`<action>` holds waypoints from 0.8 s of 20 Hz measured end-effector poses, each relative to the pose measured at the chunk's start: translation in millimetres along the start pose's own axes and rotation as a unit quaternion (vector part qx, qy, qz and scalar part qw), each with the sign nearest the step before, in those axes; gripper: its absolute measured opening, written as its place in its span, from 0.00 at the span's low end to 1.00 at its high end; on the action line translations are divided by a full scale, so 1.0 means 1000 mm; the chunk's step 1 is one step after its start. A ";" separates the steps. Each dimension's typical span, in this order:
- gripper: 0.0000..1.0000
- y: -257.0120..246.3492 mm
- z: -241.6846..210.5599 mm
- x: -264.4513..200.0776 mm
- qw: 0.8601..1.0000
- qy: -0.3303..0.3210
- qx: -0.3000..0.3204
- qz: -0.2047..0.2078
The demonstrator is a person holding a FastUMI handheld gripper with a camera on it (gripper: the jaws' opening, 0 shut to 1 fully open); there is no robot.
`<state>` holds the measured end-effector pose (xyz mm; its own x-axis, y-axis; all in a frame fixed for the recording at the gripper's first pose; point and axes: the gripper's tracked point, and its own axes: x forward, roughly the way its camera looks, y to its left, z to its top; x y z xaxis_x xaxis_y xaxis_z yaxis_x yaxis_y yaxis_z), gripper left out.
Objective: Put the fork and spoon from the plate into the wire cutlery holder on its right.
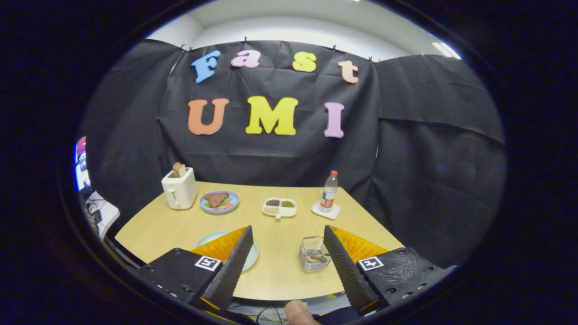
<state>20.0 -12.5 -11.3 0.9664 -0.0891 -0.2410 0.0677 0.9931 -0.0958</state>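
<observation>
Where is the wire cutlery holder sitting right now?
The wire cutlery holder stands on the table, to the right of the pale plate, against the right finger of the open gripper.

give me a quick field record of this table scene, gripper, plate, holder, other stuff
gripper: gripper open, fingers spread wide above the near table edge, holding nothing
plate: pale green plate behind the left finger, mostly hidden; no cutlery seen on the visible part
cutlery holder: wire cutlery holder right of the plate, beside the right finger, with something metallic lying inside
far side: toaster, blue plate of food, divided dish, bottle on a coaster
surface: wooden table
</observation>
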 end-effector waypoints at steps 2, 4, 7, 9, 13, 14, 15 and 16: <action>0.94 0.014 0.002 -0.024 0.999 -0.036 0.003 0.013; 0.95 0.025 0.000 -0.041 0.998 -0.066 -0.002 0.018; 0.96 0.039 -0.015 -0.065 0.996 -0.091 -0.009 0.019; 0.96 0.046 -0.025 -0.076 0.994 -0.107 -0.006 0.027; 0.96 0.048 -0.038 -0.089 0.992 -0.123 0.009 0.036; 0.96 0.049 -0.039 -0.091 0.991 -0.127 0.008 0.039; 0.96 0.049 -0.037 -0.093 0.990 -0.134 0.010 0.042; 0.96 0.051 -0.035 -0.095 0.989 -0.143 0.012 0.047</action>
<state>-76.8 44.3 -27.2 0.9991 0.0259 0.0347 -0.0237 0.9978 -0.0623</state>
